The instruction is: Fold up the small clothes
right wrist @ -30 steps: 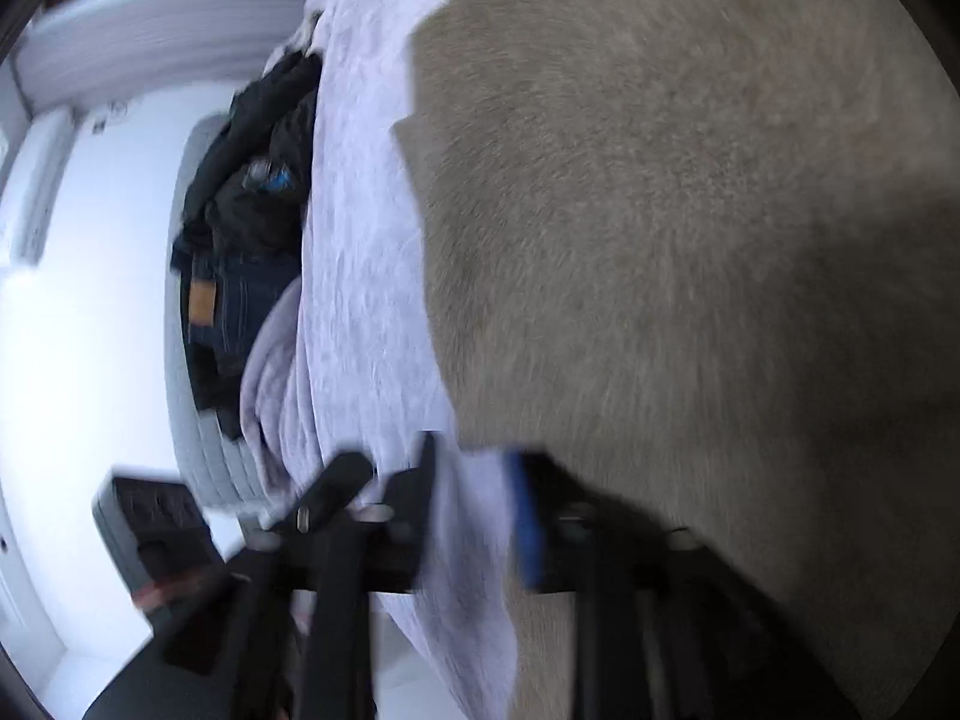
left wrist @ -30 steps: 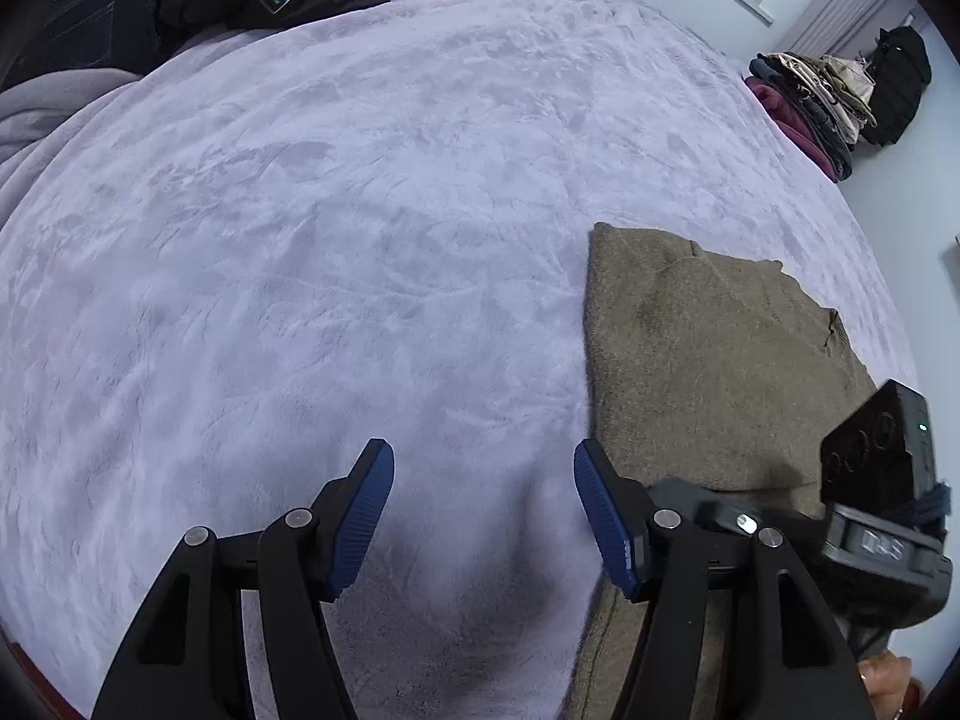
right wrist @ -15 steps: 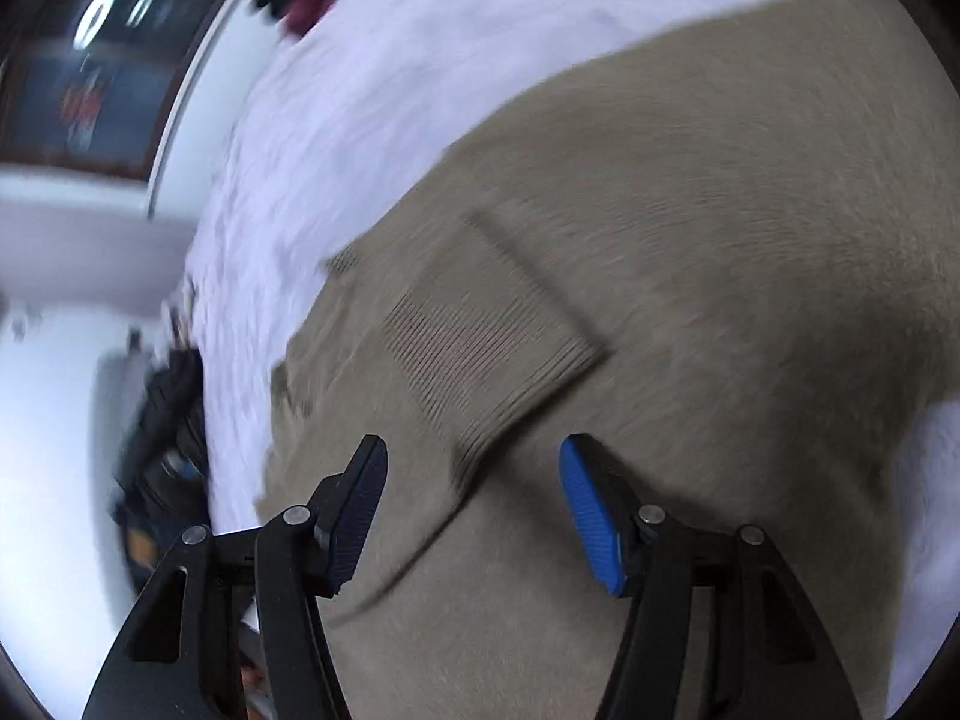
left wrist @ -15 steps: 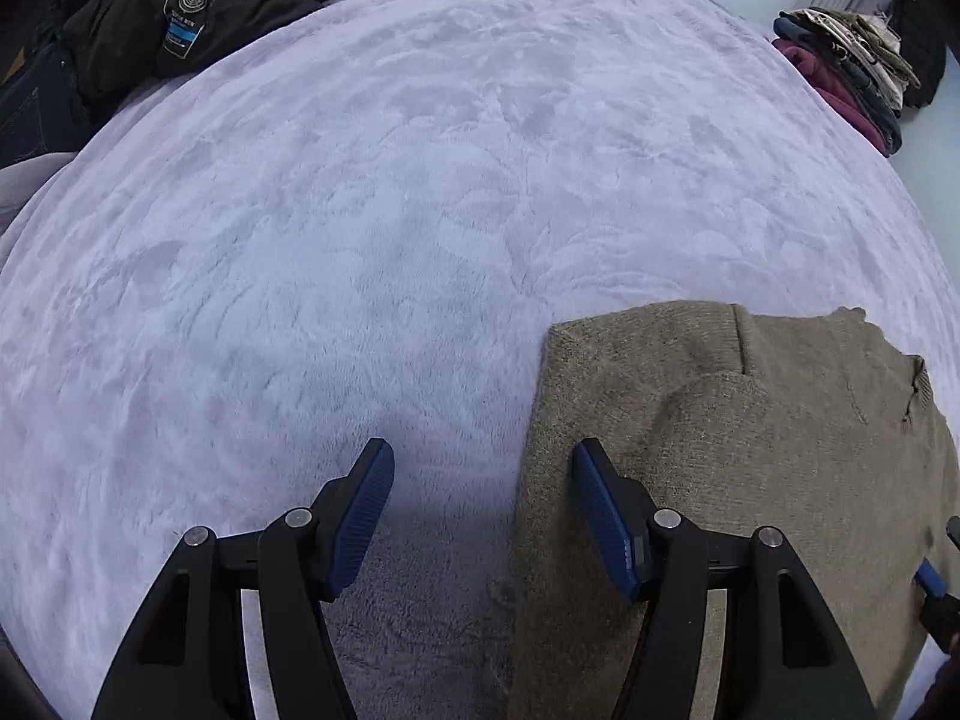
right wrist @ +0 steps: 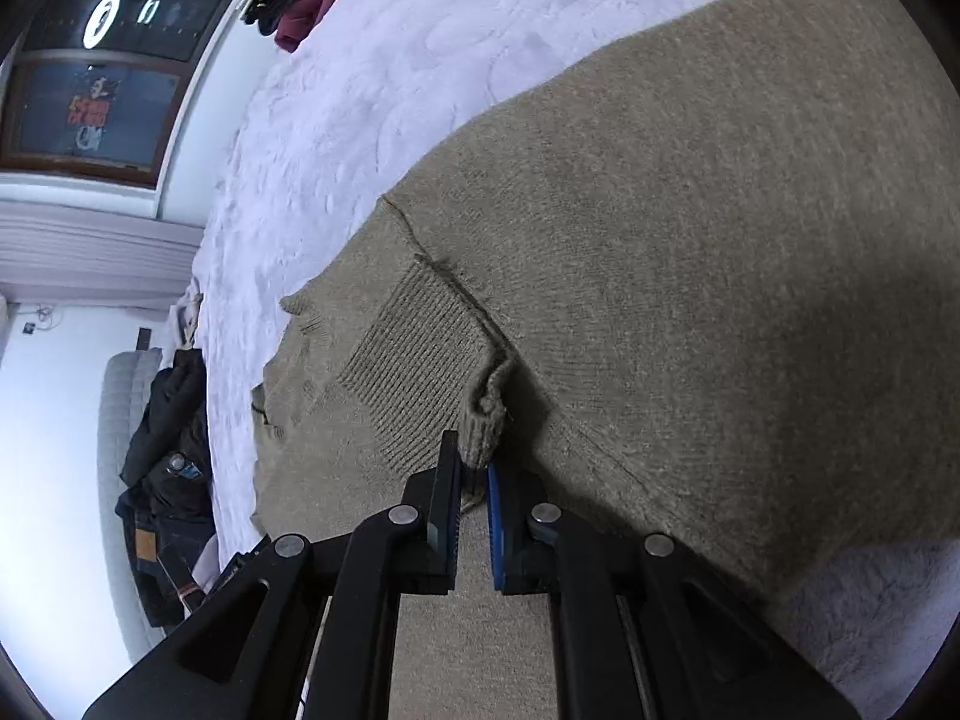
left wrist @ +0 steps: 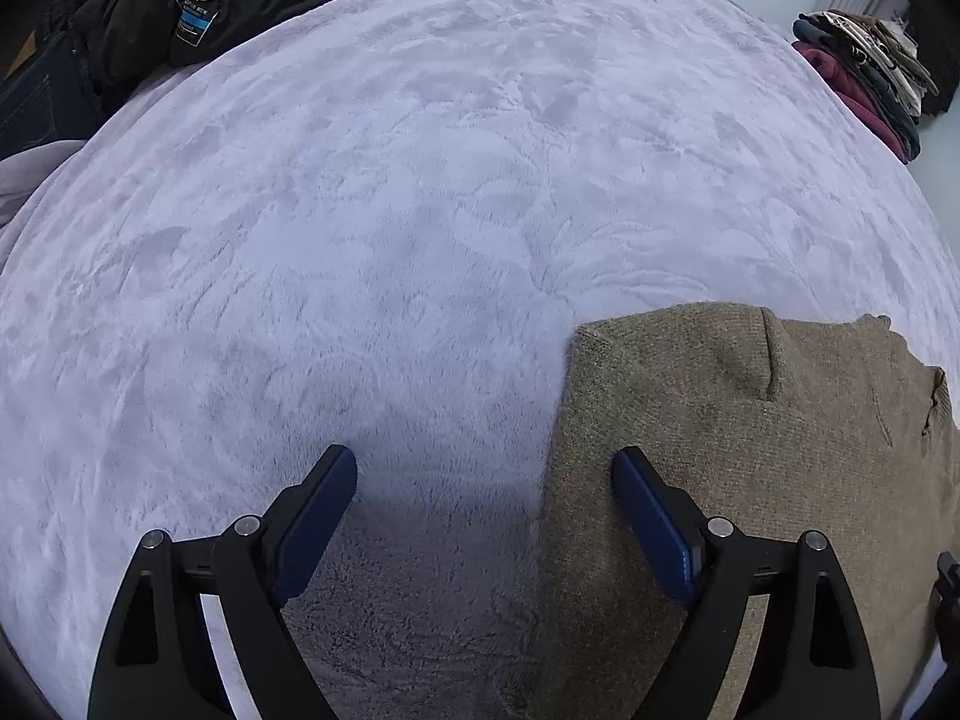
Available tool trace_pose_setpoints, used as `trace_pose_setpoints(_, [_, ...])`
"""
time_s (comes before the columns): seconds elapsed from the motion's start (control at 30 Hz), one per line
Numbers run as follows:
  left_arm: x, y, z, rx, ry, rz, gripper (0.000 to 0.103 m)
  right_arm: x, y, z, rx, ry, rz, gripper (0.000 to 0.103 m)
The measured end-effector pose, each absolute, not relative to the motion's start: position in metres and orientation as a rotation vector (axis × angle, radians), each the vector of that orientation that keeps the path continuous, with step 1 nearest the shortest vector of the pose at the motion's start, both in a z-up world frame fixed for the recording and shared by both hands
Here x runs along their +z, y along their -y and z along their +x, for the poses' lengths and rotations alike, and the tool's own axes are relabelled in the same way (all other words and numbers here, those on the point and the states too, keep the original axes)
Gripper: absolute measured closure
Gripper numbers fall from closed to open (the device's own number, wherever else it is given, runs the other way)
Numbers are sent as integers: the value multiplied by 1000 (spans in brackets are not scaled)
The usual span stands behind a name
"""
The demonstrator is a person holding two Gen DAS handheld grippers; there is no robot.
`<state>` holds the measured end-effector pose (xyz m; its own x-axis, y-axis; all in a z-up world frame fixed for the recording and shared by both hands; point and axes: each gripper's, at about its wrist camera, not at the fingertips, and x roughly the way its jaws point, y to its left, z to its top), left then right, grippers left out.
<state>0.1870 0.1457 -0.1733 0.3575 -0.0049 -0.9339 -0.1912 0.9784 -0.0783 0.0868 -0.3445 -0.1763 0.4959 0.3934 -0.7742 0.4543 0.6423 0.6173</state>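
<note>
A tan knitted sweater [left wrist: 738, 420] lies flat on the lilac fleece blanket [left wrist: 390, 210], filling the lower right of the left wrist view. My left gripper [left wrist: 485, 468] hovers over the sweater's left edge with its jaws opening wide; one finger is above the blanket, the other above the knit, and nothing is pinched. In the right wrist view the same sweater [right wrist: 690, 210] fills the frame. My right gripper [right wrist: 475, 462] is shut on the ribbed cuff [right wrist: 483, 420] of a sleeve folded across the body, and the cuff bunches up between the pads.
A stack of folded clothes [left wrist: 870, 72] sits at the blanket's far right edge. Dark jackets and jeans [left wrist: 180, 18] are heaped at the far left. A window [right wrist: 90, 60] and white wall show beyond the bed in the right wrist view.
The left gripper slid over the sweater's left edge and its jaws spread wider. The right gripper swung across the sweater to the ribbed cuff and shut on it.
</note>
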Motion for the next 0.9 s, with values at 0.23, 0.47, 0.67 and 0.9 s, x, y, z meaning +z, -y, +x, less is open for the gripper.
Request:
trace_pose_setpoints(0.23, [-143,-133,170,97,-1189,-143,15,-153,360,58,-28,-1121,816,52])
trace_pose_setpoints(0.47, [-108,-76,129,-30,-1156,2,15,-145,370,20,-15,-1145,824,52])
trace_pose_setpoints(0.67, [-98,-5,100,-178,-1182,64,15,-140,393,-21,-16,-1141,843,52])
trace_pose_setpoints(0.9, [-104,83,76,-312,-1220,112,15,-133,439,-59,-58,-1098,872,51])
